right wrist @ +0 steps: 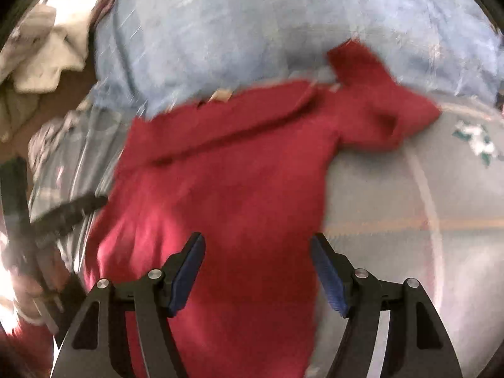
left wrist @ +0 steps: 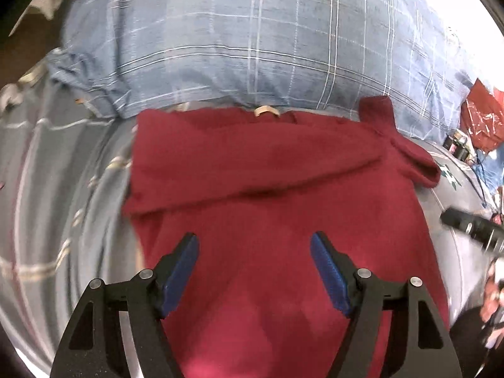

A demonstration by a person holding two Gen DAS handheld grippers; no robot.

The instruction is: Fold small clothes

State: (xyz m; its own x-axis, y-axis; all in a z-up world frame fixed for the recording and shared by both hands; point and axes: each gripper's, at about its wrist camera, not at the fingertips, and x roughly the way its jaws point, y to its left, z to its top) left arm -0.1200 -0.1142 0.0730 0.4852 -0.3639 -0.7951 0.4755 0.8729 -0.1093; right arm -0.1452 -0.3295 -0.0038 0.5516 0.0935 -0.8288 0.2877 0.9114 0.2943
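A dark red shirt (left wrist: 267, 182) lies flat on a grey bed sheet (left wrist: 63, 189), its left side folded over and one sleeve (left wrist: 403, 151) sticking out to the right. My left gripper (left wrist: 254, 242) is open and empty above the shirt's lower middle. In the right wrist view the same shirt (right wrist: 226, 182) shows blurred, with its sleeve (right wrist: 378, 107) at the upper right. My right gripper (right wrist: 257, 242) is open and empty over the shirt's right edge. The other gripper shows as a dark shape at the left (right wrist: 66, 211).
A blue plaid pillow (left wrist: 252, 41) lies behind the shirt. A red plastic bag (left wrist: 482, 116) and small items sit at the right. The right gripper's tip (left wrist: 472, 226) enters at the right edge. White and grey cloths (right wrist: 41, 56) are piled at the upper left.
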